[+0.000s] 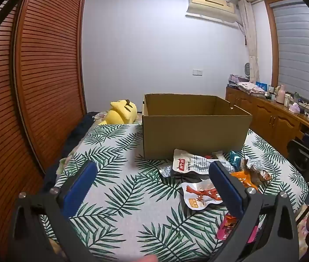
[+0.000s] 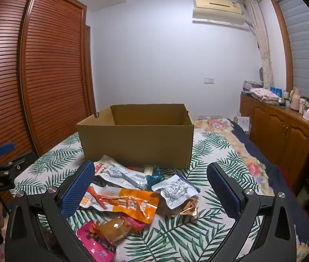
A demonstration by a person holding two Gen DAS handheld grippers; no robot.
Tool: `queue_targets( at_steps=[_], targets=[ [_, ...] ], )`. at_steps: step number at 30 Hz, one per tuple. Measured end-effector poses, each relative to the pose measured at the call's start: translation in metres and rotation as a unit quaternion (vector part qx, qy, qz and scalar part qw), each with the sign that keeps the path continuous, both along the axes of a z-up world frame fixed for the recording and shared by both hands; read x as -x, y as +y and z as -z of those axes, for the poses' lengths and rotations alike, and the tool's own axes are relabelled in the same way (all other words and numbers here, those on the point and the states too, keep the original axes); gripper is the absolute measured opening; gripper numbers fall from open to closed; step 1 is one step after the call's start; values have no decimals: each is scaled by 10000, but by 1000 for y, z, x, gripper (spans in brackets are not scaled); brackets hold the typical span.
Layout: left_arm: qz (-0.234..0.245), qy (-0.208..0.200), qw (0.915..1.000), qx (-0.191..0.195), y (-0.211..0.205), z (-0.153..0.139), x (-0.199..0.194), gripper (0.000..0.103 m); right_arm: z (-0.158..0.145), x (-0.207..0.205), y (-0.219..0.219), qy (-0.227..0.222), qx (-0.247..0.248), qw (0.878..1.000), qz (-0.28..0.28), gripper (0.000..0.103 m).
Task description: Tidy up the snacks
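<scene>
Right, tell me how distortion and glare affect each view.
Left wrist view: fisheye bows the wardrobe; corners go black; little glare on the snacks. Right wrist view: same bowing; glare glints off the pink packet and the foil wrapper.

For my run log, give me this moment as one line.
left gripper open | right gripper open | snack packets loose before cardboard box

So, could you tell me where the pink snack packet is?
In the right wrist view, the pink snack packet lies nearest the camera, lower left, just below the orange packet.
</scene>
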State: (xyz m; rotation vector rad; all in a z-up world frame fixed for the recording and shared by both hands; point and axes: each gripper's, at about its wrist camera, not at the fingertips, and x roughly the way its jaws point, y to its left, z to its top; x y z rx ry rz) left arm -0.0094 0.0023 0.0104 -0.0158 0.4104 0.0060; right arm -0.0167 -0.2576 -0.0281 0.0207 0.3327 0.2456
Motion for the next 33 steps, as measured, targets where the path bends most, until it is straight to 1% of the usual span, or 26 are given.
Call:
queue_targets(
  at_steps=[33],
  targets=[
    [-8,-25,10000,20,2,-2,5,103,-1,3,1,-79,17,10000,-6,103]
  ],
)
